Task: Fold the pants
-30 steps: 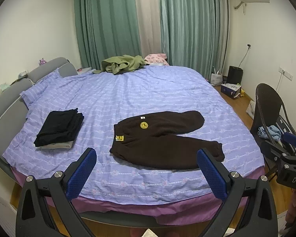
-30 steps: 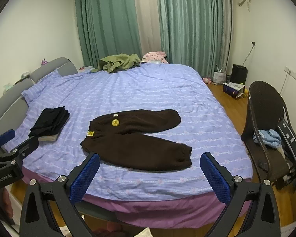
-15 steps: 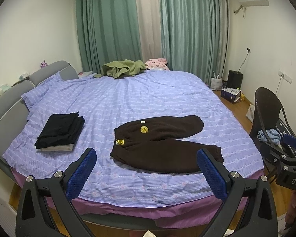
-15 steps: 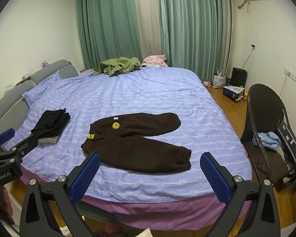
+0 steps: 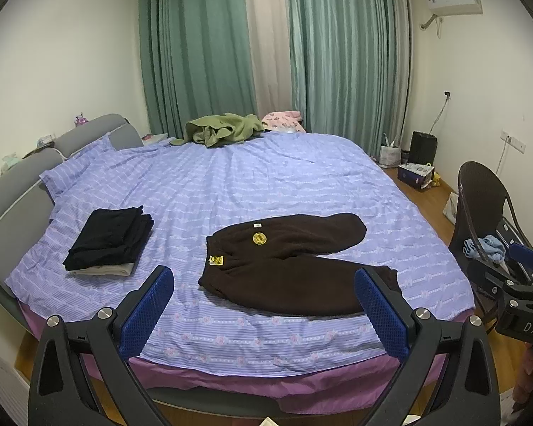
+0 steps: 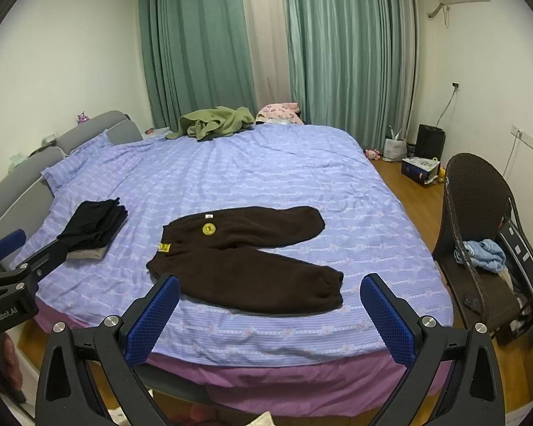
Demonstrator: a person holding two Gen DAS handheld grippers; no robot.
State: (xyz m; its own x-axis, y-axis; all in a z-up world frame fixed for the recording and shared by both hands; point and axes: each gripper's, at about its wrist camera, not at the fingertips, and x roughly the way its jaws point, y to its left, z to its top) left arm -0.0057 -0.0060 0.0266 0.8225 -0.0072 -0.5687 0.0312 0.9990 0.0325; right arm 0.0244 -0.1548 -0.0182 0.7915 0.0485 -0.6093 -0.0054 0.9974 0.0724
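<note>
Dark brown pants (image 5: 287,266) lie unfolded on the bed (image 5: 231,184), near its front edge and a little right of centre in the left wrist view. The waistband points left, toward the headboard (image 5: 14,191), and the two legs spread apart to the right: one angles up and back, the other runs along the front edge and ends in a gathered cuff. A round yellow patch (image 5: 259,238) sits near the waistband, with a smaller yellow tag (image 5: 215,259) on the band itself (their lettering is too small to read).

The left hand-held gripper (image 5: 263,305) hangs in front of the bed with its blue-padded fingers (image 5: 149,309) spread wide, holding nothing and well apart from the cloth. The right hand-held gripper (image 6: 270,316) is in the same posture in its own view, fingers (image 6: 387,323) wide open and empty, short of the mattress edge. Each gripper shows at the side of the other's view.

To the left of the pants, apart from them, is a folded stack of black clothes (image 5: 110,238) over something pale. At the far side of the bed lie a crumpled green garment (image 5: 220,129) and a pink one (image 5: 282,120), before teal curtains (image 5: 195,53). A dark wicker chair (image 6: 479,227) stands on the wooden floor right of the bed, with a light blue cloth (image 6: 483,254) on its seat.
</note>
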